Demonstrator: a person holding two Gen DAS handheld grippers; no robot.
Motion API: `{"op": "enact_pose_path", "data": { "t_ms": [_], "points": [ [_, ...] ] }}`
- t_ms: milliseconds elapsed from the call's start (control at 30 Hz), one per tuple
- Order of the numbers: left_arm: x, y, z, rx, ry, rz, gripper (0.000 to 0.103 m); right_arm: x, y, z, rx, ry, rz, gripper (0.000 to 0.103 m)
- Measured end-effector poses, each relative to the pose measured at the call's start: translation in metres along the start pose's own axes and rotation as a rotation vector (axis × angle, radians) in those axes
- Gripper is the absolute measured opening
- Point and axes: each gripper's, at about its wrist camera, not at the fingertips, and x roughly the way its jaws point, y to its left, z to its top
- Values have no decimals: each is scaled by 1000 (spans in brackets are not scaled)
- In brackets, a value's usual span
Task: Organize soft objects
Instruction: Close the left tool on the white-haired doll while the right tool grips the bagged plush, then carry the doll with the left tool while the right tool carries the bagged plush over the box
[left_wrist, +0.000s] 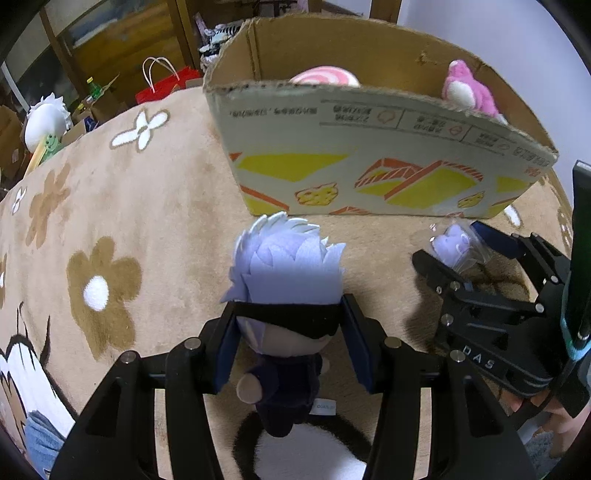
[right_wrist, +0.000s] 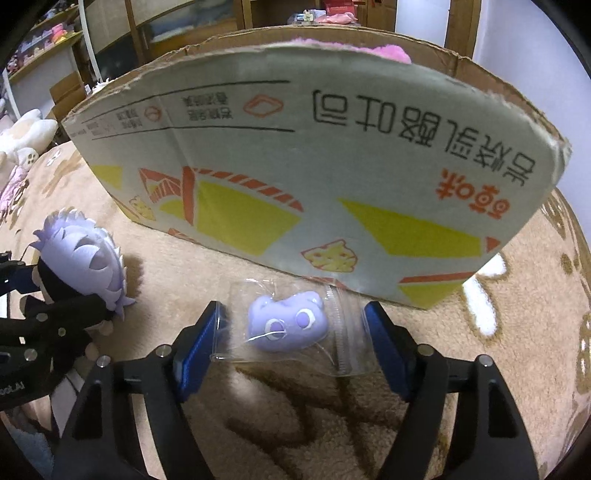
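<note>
My left gripper (left_wrist: 287, 325) is shut on a white-haired plush doll (left_wrist: 286, 280) with a black blindfold, gripping its head just above the beige blanket. My right gripper (right_wrist: 295, 332) is open around a small purple plush (right_wrist: 288, 325) in a clear zip bag lying on the blanket; the pads (right_wrist: 201, 332) sit beside the bag's edges. A cardboard box (left_wrist: 369, 170) stands just beyond both, holding a pink plush (left_wrist: 467, 90) and a pink swirl toy (left_wrist: 325, 75). The doll (right_wrist: 85, 266) and left gripper also show at the left of the right wrist view; the box (right_wrist: 314, 166) fills that view.
The beige flower-pattern blanket (left_wrist: 129, 221) covers the surface. A white-haired figure (left_wrist: 46, 118), a red paper bag (left_wrist: 162, 85) and clutter lie beyond its far left edge. Plush toys (right_wrist: 22, 136) sit at the far left of the right wrist view. Wooden shelves stand behind.
</note>
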Motion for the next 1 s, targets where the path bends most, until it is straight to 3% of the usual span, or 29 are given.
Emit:
{"op": "enact_pose_path", "data": {
  "t_ms": [433,767,1000],
  "points": [
    [-25,-7,1,19,-107,-2,51,-57,-16,-11,43,-82,2,80],
    [-55,-8,-3,17,-211,5,51,-102,-19,-6,41,-183,-62,80],
    [-86,-9,-7,5,-342,30,51,-125,-8,2,34,-271,-121,80]
  ]
}}
